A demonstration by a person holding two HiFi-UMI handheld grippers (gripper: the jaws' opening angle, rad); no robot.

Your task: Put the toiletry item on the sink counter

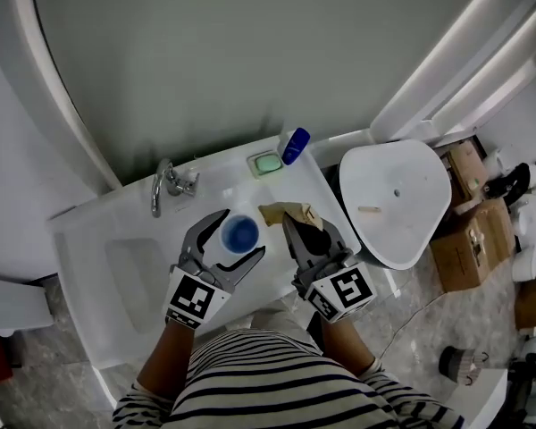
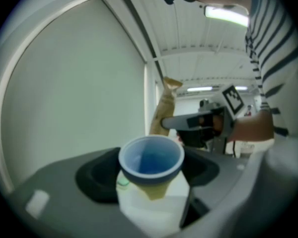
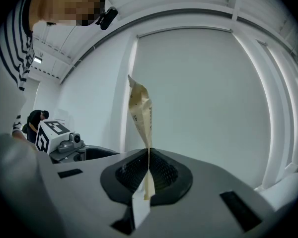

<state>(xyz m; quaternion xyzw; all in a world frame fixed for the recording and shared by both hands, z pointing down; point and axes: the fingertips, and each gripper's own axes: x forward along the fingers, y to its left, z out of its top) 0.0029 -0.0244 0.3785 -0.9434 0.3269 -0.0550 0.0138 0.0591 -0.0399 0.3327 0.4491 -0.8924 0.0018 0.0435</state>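
The left gripper has its fingers spread wide and pressed on a blue cup, which fills the gap between the dark pads with its open mouth facing up; under the blue rim the body looks white with a yellowish patch. The right gripper has its fingers closed flat on a thin tan paper packet, pinched at its lower end, so most of the packet stands up past the fingertips. The two grippers are side by side over the white table, the packet just to the right of the left fingers. Beyond the left fingertips stands the faucet, with the sink basin to their left. Beyond the right fingertips sits a soap dish with a green bar, and a blue bottle just beside it. A white toilet lies to the right of the right fingers, with cardboard boxes farther right.
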